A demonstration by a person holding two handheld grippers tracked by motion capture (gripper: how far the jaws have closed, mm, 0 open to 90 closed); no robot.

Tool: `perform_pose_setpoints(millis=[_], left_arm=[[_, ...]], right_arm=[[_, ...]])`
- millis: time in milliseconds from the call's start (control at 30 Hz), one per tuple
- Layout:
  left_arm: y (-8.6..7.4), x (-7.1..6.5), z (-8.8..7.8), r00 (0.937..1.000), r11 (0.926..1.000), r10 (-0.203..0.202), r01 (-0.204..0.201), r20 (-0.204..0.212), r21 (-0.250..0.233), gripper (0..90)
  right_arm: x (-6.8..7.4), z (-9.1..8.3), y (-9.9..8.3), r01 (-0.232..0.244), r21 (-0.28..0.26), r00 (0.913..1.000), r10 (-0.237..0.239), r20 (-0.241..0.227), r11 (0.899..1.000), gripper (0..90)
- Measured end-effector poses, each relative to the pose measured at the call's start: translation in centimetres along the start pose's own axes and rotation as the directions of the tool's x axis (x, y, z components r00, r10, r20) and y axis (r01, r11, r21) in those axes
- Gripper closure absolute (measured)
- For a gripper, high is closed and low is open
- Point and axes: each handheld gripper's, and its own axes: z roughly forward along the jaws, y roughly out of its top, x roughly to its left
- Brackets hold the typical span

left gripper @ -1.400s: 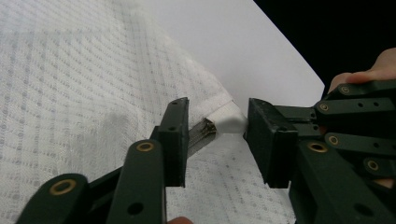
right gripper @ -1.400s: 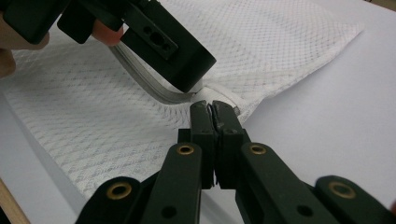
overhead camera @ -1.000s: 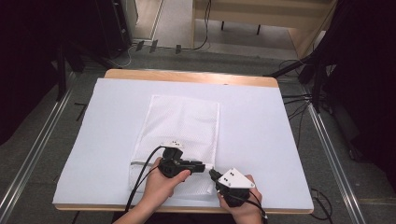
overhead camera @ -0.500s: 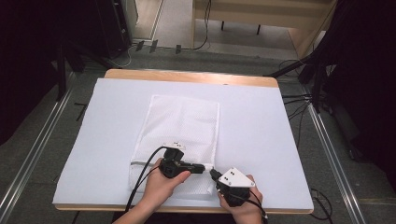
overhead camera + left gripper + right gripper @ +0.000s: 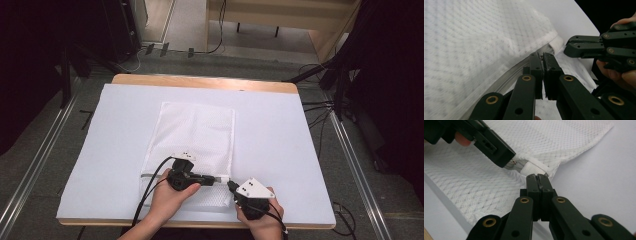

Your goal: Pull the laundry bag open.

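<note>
Fingers of both grippers, left (image 5: 216,178) and right (image 5: 231,185), clamped on mesh bag (image 5: 197,135) near edge.

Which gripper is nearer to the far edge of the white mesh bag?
Left. The left gripper lies over the mesh bag near its zipper end; the right gripper sits at the bag's near right corner.

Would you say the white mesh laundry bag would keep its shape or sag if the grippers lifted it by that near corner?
The mesh laundry bag looks like thin netting lying flat on the table, so it would probably sag and fold. It appears empty, so likely light. The right gripper pinches only the corner fabric, and the left gripper a small part at the zip, so the mesh may stretch there.
</note>
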Motion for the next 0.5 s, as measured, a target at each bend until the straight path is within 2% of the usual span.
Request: perform_pose_setpoints(millis=[100, 233, 333, 500], left_arm=[[-0.2, 0.6, -0.8, 0.9998, 0.9999, -0.004, 0.003, -0.020, -0.009, 87.5], [-0.4, 1.2, -1.7, 0.9995, 0.9997, -0.015, 0.014, -0.027, -0.019, 87.5], [-0.6, 1.3, -2.5, 0.9992, 0.9996, -0.014, 0.013, -0.037, -0.027, 87.5], [-0.8, 1.6, -3.3, 0.9984, 0.9993, -0.012, 0.010, -0.055, -0.037, 87.5]], right_arm=[[-0.3, -0.1, -0.1, -0.007, -0.004, 0.9999, 0.007, 0.008, 1.000, 90.0], [-0.7, -0.1, -0.1, -0.016, -0.004, 0.9998, 0.016, 0.010, 1.000, 90.0], [-0.5, -0.1, -0.1, 0.001, 0.001, 0.9997, -0.002, 0.023, 1.000, 90.0], [-0.6, -0.1, -0.1, 0.001, 0.001, 0.9997, -0.001, 0.025, 1.000, 90.0]])
